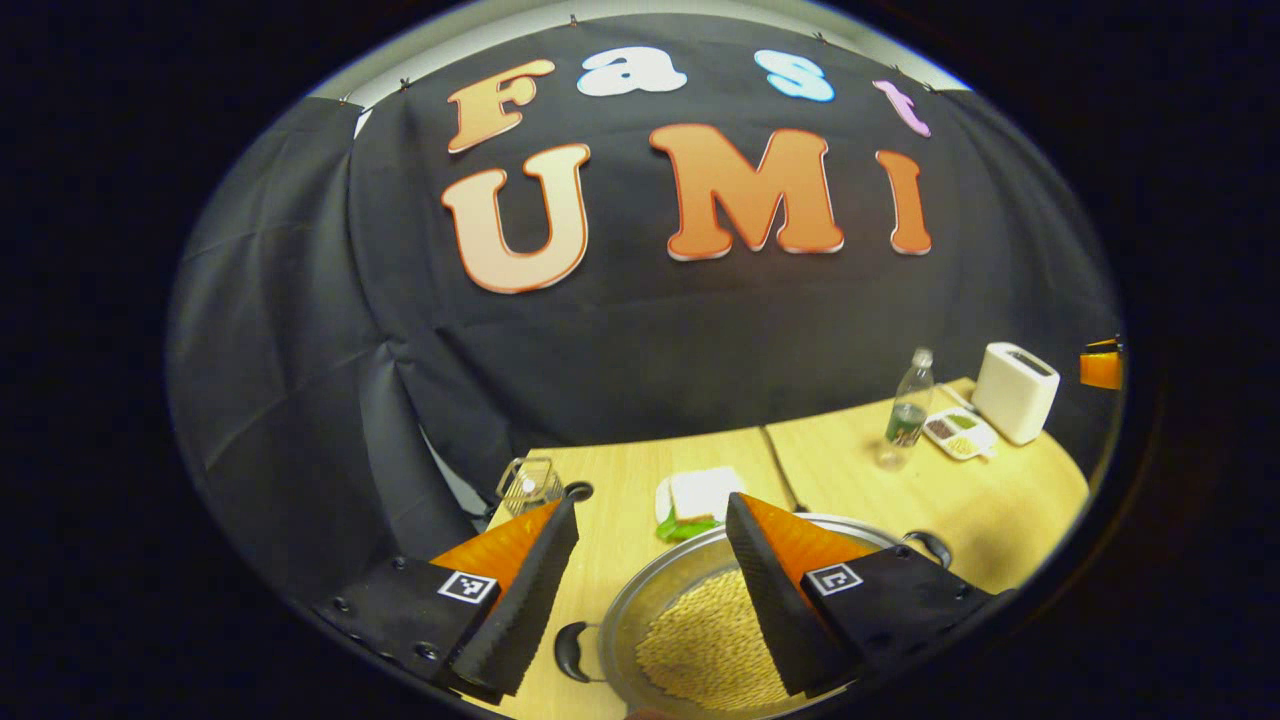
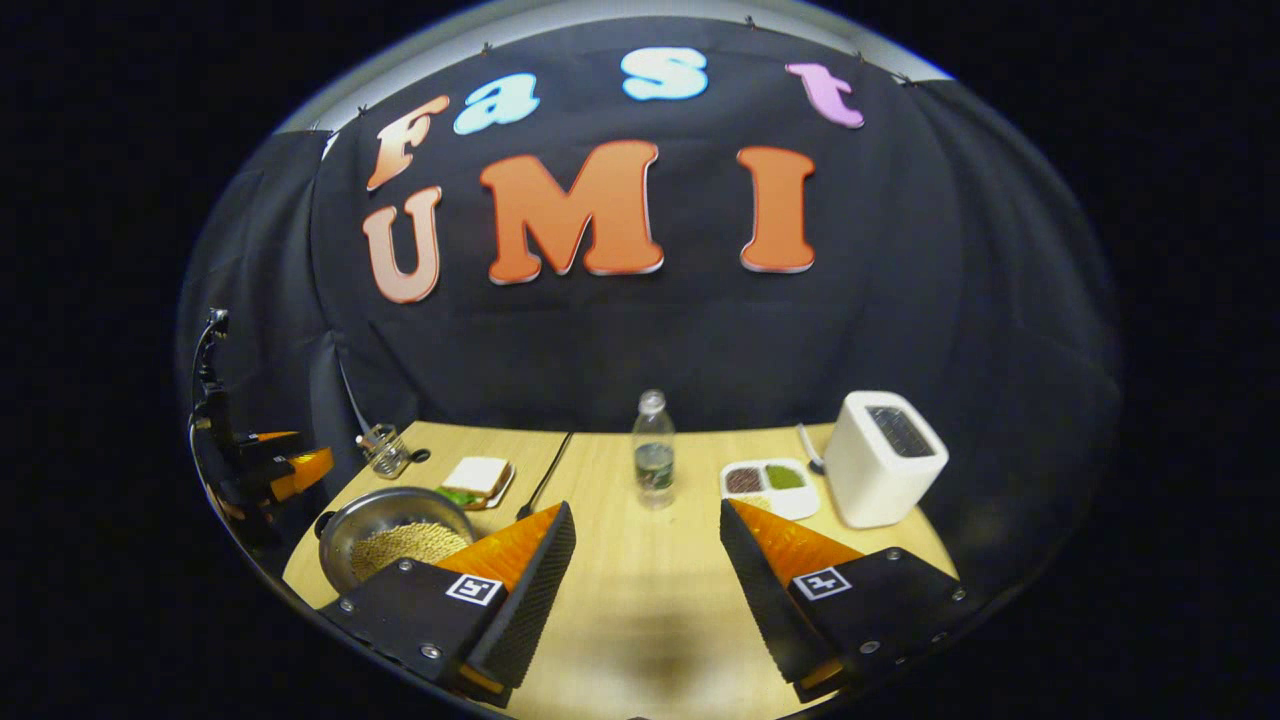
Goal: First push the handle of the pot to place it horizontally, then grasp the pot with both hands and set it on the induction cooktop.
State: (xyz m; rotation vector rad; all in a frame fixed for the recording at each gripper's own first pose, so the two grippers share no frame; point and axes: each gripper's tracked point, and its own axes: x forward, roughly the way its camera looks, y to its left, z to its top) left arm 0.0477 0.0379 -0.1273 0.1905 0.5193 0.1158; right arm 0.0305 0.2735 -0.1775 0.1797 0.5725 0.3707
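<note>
A steel pot (image 1: 640, 600) holding pale beans sits on the wooden table right below my left gripper (image 1: 652, 505). One black handle (image 1: 570, 650) points near-left, the other (image 1: 930, 545) far-right, so the handle line runs diagonally. The left gripper is open above the pot with nothing between its fingers, and its right finger (image 1: 775, 600) hangs over the beans. In the right gripper view the pot (image 2: 355, 525) lies at the far left, the left gripper (image 2: 285, 470) beyond it. My right gripper (image 2: 645, 508) is open over bare table, well right of the pot.
A sandwich on a plate (image 2: 478, 480) and a glass cup (image 2: 385, 450) stand behind the pot. Mid-table stands a water bottle (image 2: 653, 450). A divided dish (image 2: 770, 485) and a white toaster (image 2: 885, 460) sit at the right. A dark seam (image 2: 545, 475) crosses the table (image 2: 640, 590).
</note>
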